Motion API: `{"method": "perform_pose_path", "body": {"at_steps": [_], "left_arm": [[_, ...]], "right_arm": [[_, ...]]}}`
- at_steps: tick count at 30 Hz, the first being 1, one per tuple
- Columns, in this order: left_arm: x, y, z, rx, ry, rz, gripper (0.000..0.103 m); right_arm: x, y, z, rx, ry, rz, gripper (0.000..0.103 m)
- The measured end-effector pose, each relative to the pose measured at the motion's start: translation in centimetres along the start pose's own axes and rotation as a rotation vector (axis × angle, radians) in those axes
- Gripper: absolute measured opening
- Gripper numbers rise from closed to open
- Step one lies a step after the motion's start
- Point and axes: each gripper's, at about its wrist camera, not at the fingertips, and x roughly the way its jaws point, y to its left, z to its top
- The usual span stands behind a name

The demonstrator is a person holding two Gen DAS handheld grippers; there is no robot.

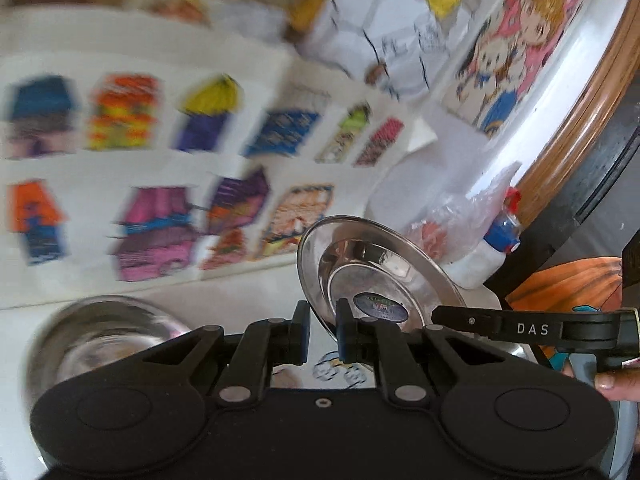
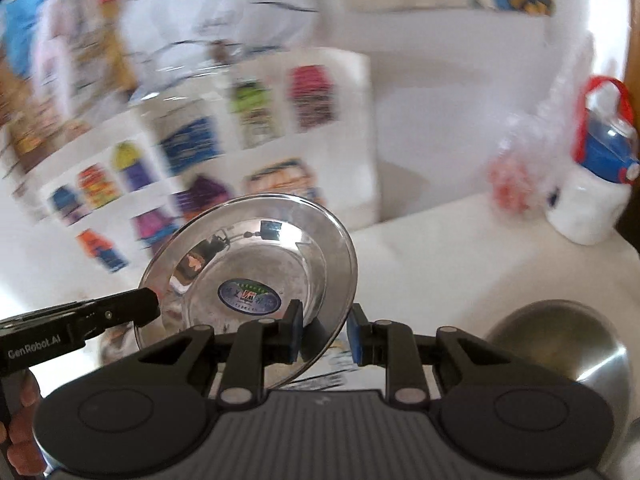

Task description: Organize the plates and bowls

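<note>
Holding steel plate (image 2: pixel 256 280), both hand-held grippers; bowl (image 2: pixel 560 344), bottle (image 2: pixel 592 200) nearby.

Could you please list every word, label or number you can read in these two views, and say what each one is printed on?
"DAS": on the black right gripper arm.
"GenRobot.AI": on the black left gripper arm.
Round blue sticker on the shiny steel plate: lettering too small to read.
Coloured picture sheets behind: too blurred to read.
</note>
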Motion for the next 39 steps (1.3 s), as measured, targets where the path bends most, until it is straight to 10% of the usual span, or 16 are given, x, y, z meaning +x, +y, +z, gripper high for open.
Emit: {"method": "perform_pose_path", "body": {"at_steps": [12, 39], "left_arm": [[-8.8, 8.6, -3.0, -0.034, -0.033, 0.163, 0.017], [-5.6, 11.6, -6.3, 0.074, 0.079, 0.295, 0.02]], "right_arm": [[3.8, 11.2, -3.6, -0.17, 0.019, 0.069, 0.027], [9.2, 13.6, -6.7, -0.299, 0.104, -0.011, 0.036]]}}
